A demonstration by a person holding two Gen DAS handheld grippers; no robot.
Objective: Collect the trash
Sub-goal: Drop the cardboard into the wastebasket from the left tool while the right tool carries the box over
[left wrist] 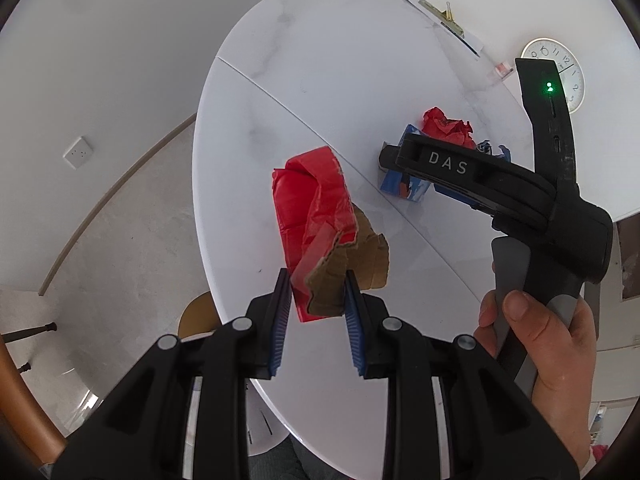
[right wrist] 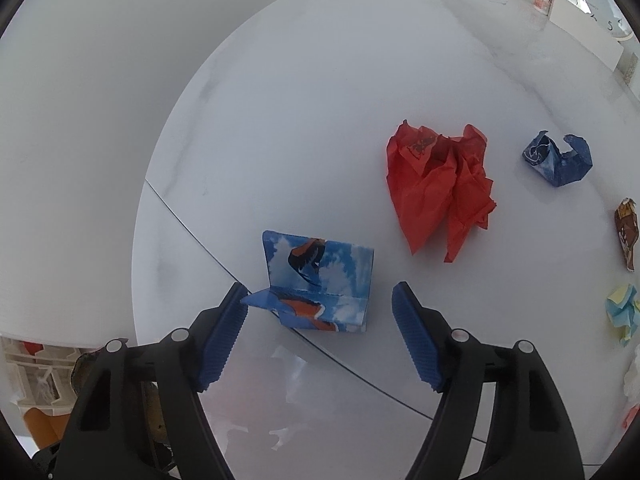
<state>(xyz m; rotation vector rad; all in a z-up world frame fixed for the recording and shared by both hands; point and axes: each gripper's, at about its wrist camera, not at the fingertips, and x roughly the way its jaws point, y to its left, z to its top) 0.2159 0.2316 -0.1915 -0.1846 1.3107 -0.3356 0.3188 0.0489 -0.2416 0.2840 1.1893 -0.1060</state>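
My left gripper (left wrist: 316, 280) is shut on a torn brown cardboard scrap (left wrist: 348, 272) together with red wrapping (left wrist: 308, 204), held above the white table (left wrist: 320, 80). My right gripper (right wrist: 320, 300) is open and empty, just above a folded blue printed paper (right wrist: 320, 280), which also shows in the left wrist view (left wrist: 404, 188) under the right gripper's body (left wrist: 480, 176). Crumpled red paper (right wrist: 436, 184) lies beyond it; it also shows in the left wrist view (left wrist: 448, 126). A crumpled dark blue paper (right wrist: 558, 160) lies further right.
A brown printed scrap (right wrist: 627, 232) and a pale blue and yellow crumpled paper (right wrist: 624, 312) lie at the table's right edge. A clock (left wrist: 560, 76), a small box (right wrist: 543, 2) and papers with a clip (left wrist: 444, 16) lie on the far surface. A chair (left wrist: 196, 316) stands below the table.
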